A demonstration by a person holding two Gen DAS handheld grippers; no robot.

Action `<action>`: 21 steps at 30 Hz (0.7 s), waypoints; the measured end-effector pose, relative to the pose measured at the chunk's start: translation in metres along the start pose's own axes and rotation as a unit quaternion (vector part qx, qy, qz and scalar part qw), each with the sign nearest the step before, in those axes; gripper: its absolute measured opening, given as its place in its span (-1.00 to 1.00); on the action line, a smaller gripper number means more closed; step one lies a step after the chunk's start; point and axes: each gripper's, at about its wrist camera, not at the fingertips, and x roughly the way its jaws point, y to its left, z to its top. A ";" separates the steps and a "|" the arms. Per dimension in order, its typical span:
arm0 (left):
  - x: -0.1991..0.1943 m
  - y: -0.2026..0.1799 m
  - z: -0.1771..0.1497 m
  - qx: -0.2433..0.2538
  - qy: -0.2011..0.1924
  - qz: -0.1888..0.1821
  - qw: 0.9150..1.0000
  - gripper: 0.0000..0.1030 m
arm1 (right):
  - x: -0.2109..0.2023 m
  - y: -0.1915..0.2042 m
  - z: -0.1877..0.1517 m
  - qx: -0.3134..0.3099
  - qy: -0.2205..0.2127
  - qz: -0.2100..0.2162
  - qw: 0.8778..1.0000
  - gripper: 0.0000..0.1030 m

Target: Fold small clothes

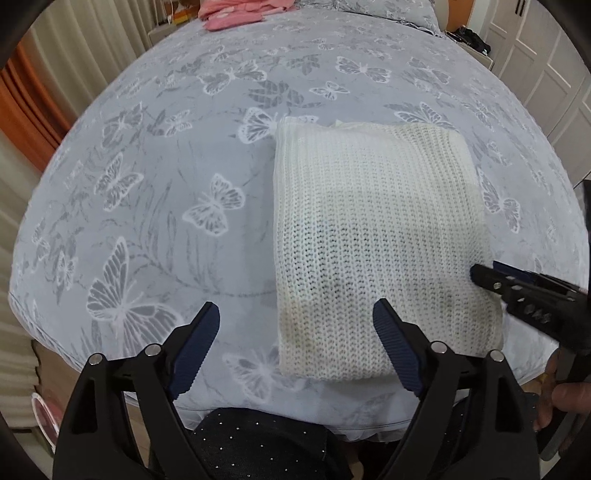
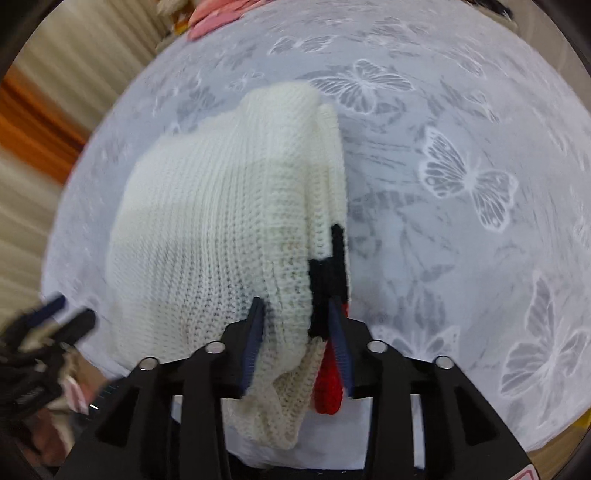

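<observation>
The bed (image 1: 166, 166) fills both views, covered by a grey sheet printed with white butterflies. On it, toward the near edge and right of centre in the left wrist view, lies the sweater (image 1: 376, 243), a cream knit folded into a rough rectangle. In the right wrist view its right near corner is bunched and lifted, showing black and red knit patches at the edge. Pink clothes (image 1: 236, 13) lie at the far end of the bed, well apart from the sweater.

The left gripper (image 1: 295, 325) hovers over the near edge of the bed, its fingers spread wide with nothing between them; the right one overlaps the sweater's near left corner in the view. The right gripper (image 2: 297, 332) has its fingers pinching the sweater's bunched near corner, with cream, black and red knit squeezed between the blue pads.
</observation>
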 end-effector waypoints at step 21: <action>-0.009 0.010 0.025 -0.038 -0.030 -0.053 0.997 0.82 | -0.037 0.002 0.011 0.011 -0.047 0.000 0.999 0.54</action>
